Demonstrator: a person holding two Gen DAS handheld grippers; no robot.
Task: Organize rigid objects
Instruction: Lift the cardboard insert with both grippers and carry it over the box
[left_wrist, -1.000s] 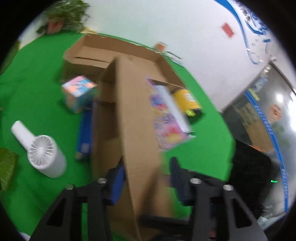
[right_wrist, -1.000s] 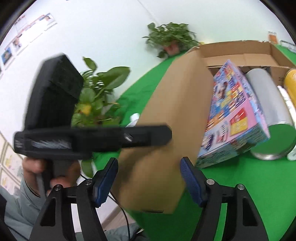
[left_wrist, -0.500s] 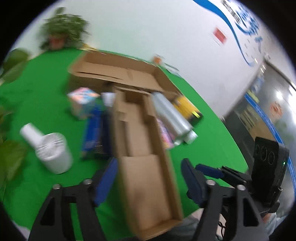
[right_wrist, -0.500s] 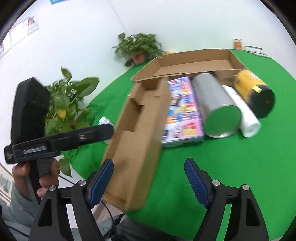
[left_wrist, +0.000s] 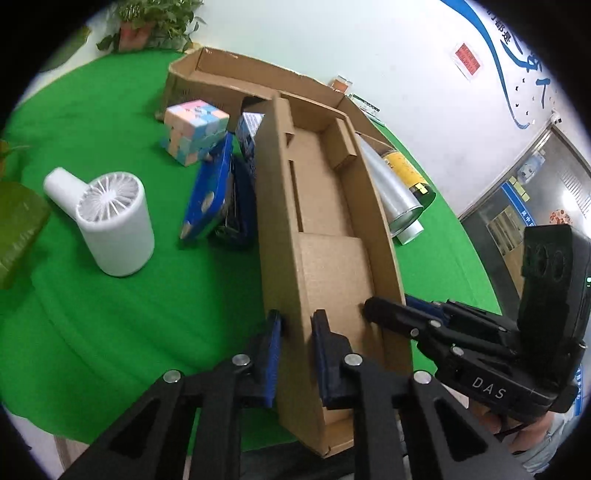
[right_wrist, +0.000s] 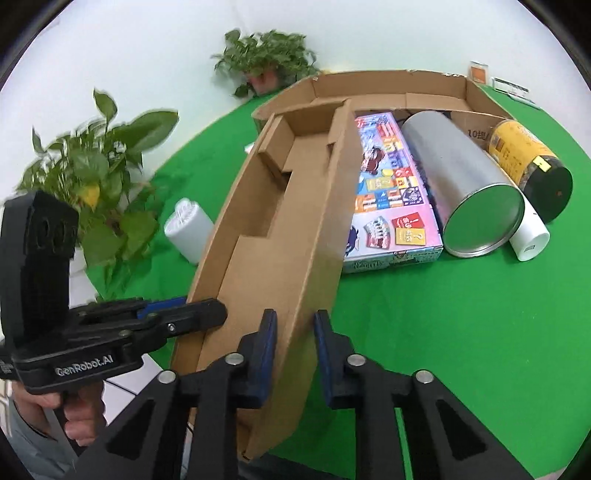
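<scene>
A long open cardboard box (left_wrist: 325, 229) (right_wrist: 266, 206) lies open side up on the green table, its near end over the table's front edge. My left gripper (left_wrist: 297, 350) is closing on the box's left wall, and its pads press both faces of the wall. My right gripper (right_wrist: 293, 350) is closing on the right wall in the same way. Each gripper shows in the other's view: the right gripper (left_wrist: 391, 306) and the left gripper (right_wrist: 199, 306). Loose items lie around the box: a pastel cube (left_wrist: 194, 131), a white fan (left_wrist: 110, 218), a blue box (left_wrist: 210, 192), a colourful game box (right_wrist: 391, 192), a silver can (right_wrist: 465, 184) and a yellow jar (right_wrist: 528, 162).
A larger flat cardboard tray (right_wrist: 406, 88) stands behind the items at the back of the table. A white tube (right_wrist: 528, 236) lies beside the silver can. Potted plants (right_wrist: 92, 173) stand at the left edge and at the back (right_wrist: 266, 62). A hand (right_wrist: 77, 413) holds the left gripper.
The long box, tipped on its side a second ago, now lies flat with its open side up. Both grippers went from wide open to clamped on its side walls.
</scene>
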